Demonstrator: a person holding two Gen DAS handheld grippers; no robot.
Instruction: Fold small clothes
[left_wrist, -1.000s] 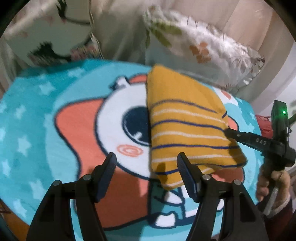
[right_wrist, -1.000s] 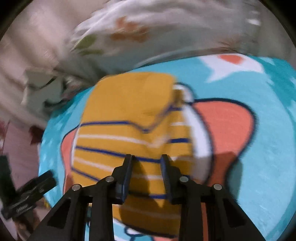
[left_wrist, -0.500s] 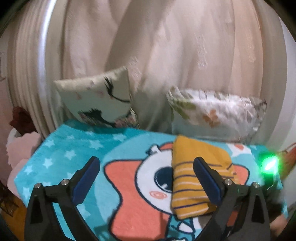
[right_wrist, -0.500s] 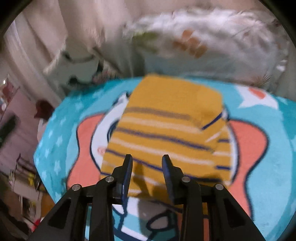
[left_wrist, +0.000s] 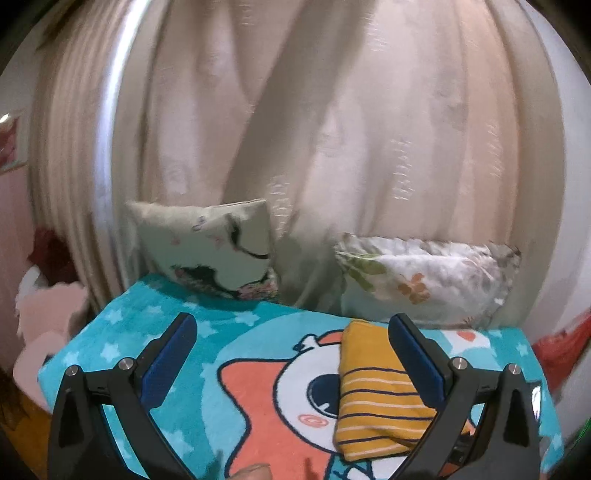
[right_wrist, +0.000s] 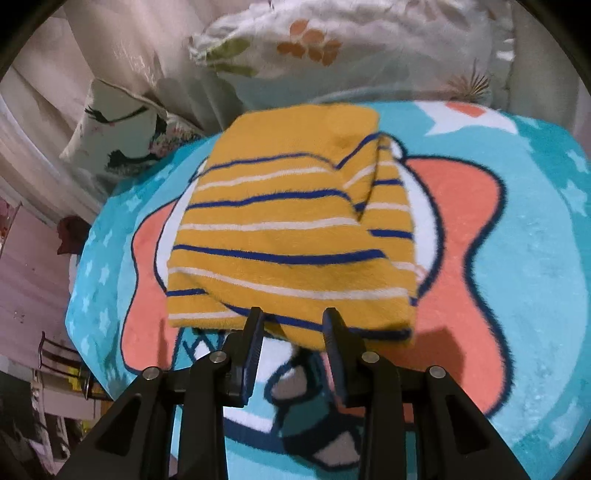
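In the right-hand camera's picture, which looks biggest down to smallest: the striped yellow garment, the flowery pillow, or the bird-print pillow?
1. Striped yellow garment, though it lies nearest the camera.
2. Flowery pillow, partly cut off at the top.
3. Bird-print pillow, clearly the smallest.

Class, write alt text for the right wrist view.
A folded yellow striped garment lies on a teal cartoon blanket. The right hand-held gripper hovers at its near edge, jaws apart and gripping nothing. Two pillows lean against a curtain behind.
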